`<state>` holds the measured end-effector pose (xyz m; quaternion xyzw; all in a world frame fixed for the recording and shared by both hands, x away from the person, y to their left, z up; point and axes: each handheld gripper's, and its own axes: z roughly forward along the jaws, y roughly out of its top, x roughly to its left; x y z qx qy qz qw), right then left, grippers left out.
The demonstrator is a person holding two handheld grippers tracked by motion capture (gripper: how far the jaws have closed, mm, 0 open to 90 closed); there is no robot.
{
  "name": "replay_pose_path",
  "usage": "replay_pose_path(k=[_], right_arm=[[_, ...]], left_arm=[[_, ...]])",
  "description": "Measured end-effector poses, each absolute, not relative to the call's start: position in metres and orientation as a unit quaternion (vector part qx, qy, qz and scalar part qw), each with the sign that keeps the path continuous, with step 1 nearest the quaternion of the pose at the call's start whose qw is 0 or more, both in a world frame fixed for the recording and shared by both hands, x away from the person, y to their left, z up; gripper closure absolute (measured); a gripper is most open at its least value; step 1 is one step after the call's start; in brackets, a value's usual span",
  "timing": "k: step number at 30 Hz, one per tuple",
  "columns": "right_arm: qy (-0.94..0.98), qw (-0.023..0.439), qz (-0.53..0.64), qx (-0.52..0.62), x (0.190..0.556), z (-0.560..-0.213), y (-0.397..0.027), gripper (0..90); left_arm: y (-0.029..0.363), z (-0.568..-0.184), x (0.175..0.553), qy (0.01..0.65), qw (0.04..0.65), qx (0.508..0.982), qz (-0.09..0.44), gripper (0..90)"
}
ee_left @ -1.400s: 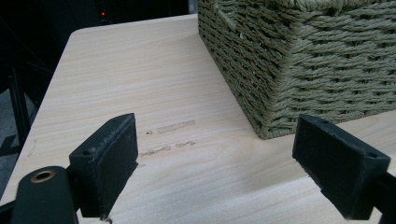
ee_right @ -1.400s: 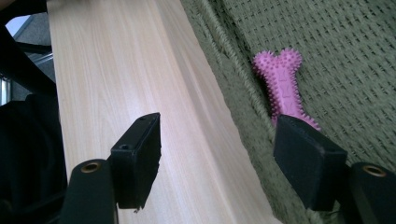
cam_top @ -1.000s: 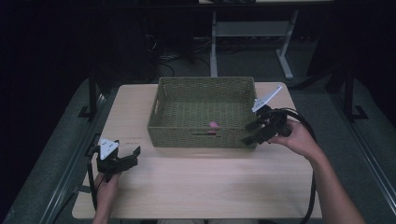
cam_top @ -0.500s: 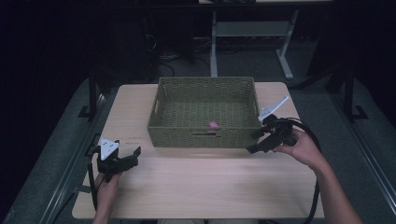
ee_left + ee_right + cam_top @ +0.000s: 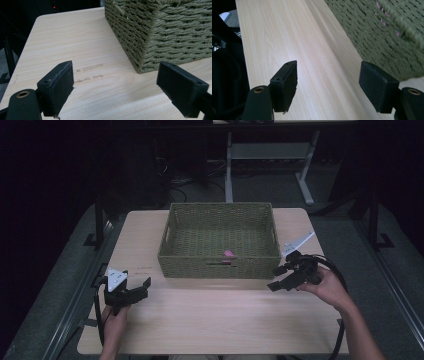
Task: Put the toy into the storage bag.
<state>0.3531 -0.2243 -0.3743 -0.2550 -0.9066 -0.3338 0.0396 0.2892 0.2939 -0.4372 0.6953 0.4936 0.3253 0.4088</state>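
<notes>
A green woven basket (image 5: 172,227) stands at the back middle of the wooden table (image 5: 210,315). A small pink thing (image 5: 229,253) lies inside it near the front wall. My left gripper (image 5: 142,287) rests open at the table's front left, empty, its jaws pointing toward the basket's near corner (image 5: 142,67). My right gripper (image 5: 276,277) hangs open and empty just off the basket's front right corner, low over the table. In the right gripper view the basket wall (image 5: 372,42) runs along the right, with pink (image 5: 378,5) showing through the weave.
Dark floor surrounds the table. A white desk frame (image 5: 270,155) and cables stand behind it. Faint marks (image 5: 90,72) show on the wood before the left gripper. A black cable (image 5: 337,270) loops from the right gripper.
The right gripper has moved from the basket's right rim down and toward the front, to table level beside the front right corner. The left gripper has stayed put.
</notes>
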Motion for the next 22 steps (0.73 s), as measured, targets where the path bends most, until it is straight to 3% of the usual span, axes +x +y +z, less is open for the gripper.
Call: replay_pose_path(k=[18, 22], right_arm=[[-0.899, 0.034, -0.342, -0.272, 0.327, -0.396, -0.238, 29.2], [-0.898, 0.012, -0.344, -0.274, 0.313, -0.397, -0.236, 27.4]], left_arm=[[0.292, -0.437, 0.288, 0.491, 0.413, 0.695, 0.324, 13.7], [0.291, -0.437, 0.288, 0.488, 0.413, 0.698, 0.323, 13.7]])
